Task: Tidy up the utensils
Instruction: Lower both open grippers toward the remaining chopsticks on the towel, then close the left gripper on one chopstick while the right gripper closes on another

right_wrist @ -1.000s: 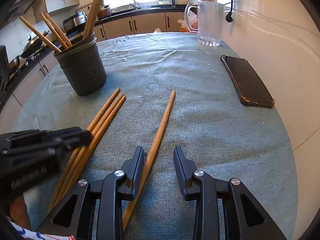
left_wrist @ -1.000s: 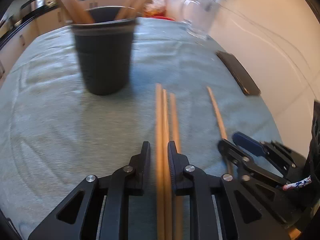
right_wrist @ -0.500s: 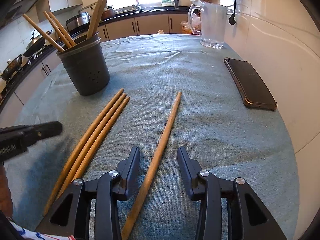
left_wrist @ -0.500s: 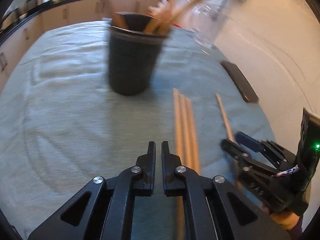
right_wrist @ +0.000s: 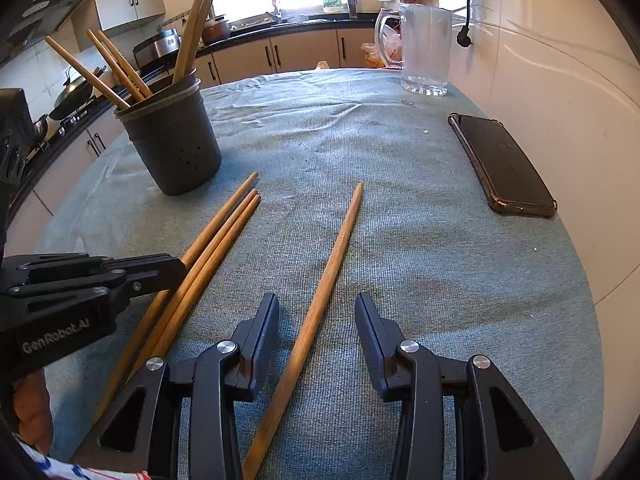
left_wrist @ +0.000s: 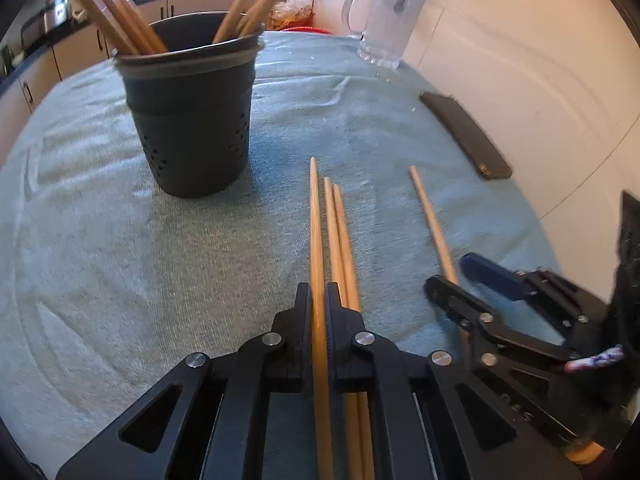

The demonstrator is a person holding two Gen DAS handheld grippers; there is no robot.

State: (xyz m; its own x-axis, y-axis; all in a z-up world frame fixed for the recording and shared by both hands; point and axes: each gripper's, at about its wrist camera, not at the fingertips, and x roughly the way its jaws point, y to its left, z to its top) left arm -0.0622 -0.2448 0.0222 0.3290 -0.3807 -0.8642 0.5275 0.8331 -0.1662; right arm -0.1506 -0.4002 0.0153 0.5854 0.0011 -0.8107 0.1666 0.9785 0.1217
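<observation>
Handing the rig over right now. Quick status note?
Left gripper: shut on the leftmost chopstick of a group of three on the cloth.
Right gripper: open, straddling the lone chopstick, not gripping.
Holder: upright, several chopsticks already in.
Left: four chopsticks to go in. Phone and jug are out of the way.

The left gripper (left_wrist: 319, 304) is angled steeply downward, with its jaws closed tight on a single wooden chopstick (left_wrist: 316, 240); both pads are pressed against the shaft. The right gripper (right_wrist: 316, 320) is likewise pitched downward and is held low over the surface. Its jaws are parted to a moderate width, with neither pad in contact with anything.
</observation>
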